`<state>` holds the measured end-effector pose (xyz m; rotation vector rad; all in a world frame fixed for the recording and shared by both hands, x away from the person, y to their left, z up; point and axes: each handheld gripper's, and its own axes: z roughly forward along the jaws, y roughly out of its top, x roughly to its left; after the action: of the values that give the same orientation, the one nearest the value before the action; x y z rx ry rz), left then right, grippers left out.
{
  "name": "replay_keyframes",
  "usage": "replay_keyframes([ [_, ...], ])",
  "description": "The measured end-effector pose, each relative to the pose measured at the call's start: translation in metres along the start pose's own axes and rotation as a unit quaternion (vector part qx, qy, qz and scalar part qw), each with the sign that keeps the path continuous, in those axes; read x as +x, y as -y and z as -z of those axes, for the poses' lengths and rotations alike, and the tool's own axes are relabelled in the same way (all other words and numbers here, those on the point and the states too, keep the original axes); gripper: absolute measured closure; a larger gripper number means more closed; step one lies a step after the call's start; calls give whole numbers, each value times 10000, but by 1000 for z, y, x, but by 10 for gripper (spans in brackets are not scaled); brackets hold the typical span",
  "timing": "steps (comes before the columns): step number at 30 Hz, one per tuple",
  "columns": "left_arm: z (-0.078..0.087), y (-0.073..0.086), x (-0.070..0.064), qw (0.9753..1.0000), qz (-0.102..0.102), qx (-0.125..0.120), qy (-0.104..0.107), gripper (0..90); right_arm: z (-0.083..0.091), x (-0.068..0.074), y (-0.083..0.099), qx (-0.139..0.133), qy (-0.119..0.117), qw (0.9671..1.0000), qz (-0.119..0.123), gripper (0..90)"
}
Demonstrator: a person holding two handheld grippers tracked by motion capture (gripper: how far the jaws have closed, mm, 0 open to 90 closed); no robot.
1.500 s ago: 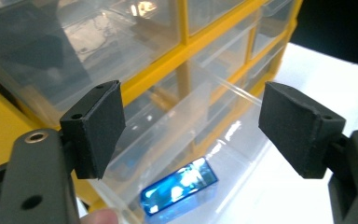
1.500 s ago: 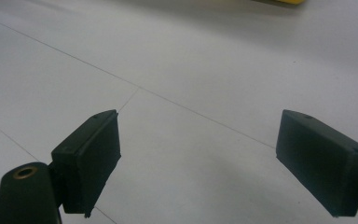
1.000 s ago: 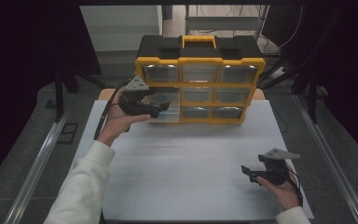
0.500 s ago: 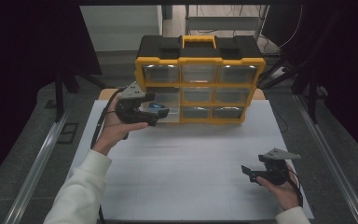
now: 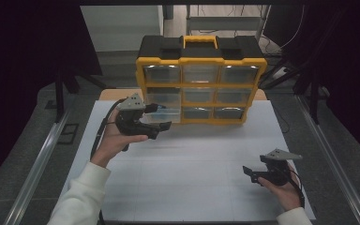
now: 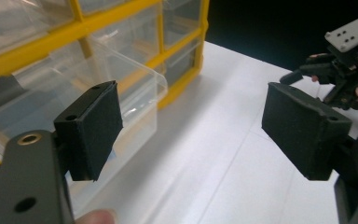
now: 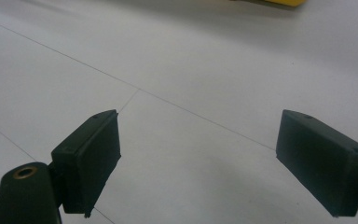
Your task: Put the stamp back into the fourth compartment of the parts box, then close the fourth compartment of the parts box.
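Note:
A yellow and black organiser (image 5: 201, 56) with several clear drawers stands at the back of the white table (image 5: 192, 159). Its bottom-left drawer (image 5: 172, 114) (image 6: 130, 88) is pulled out and looks empty. My left gripper (image 5: 161, 117) (image 6: 196, 130) hangs open just in front of that drawer; the drawer lies beside and behind its left pad (image 6: 91, 128), with nothing between the jaws. My right gripper (image 5: 249, 174) (image 7: 196, 158) rests open low over the bare table at the front right, holding nothing.
The other hand's gripper (image 6: 345, 65) shows far off in the left gripper view. Metal rails (image 5: 37, 159) run along both sides of the table. A strip of the organiser's yellow base (image 7: 279, 2) lies far ahead of the right gripper.
The left gripper has drawn back from the organiser toward the person and a little lower. The bottom-left drawer now stands pulled out. The right gripper has stayed where it was.

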<state>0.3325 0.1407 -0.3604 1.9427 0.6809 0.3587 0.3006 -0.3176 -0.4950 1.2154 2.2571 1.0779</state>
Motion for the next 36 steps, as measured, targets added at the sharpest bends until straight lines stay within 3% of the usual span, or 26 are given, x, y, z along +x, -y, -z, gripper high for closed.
replay_keyframes([
  [7,4,10,-9,9999,105,-17,83,198,0,0,0,0,11,10000,-3,142],
  [21,-2,27,-27,9996,38,216,194,196,1,0,2,20,9,10000,25,142],
  [29,-10,35,-29,9990,50,383,226,196,1,1,1,6,-5,10000,31,142],
  [36,-11,34,-30,9993,73,310,212,196,4,0,2,-17,8,10000,-5,142],
])
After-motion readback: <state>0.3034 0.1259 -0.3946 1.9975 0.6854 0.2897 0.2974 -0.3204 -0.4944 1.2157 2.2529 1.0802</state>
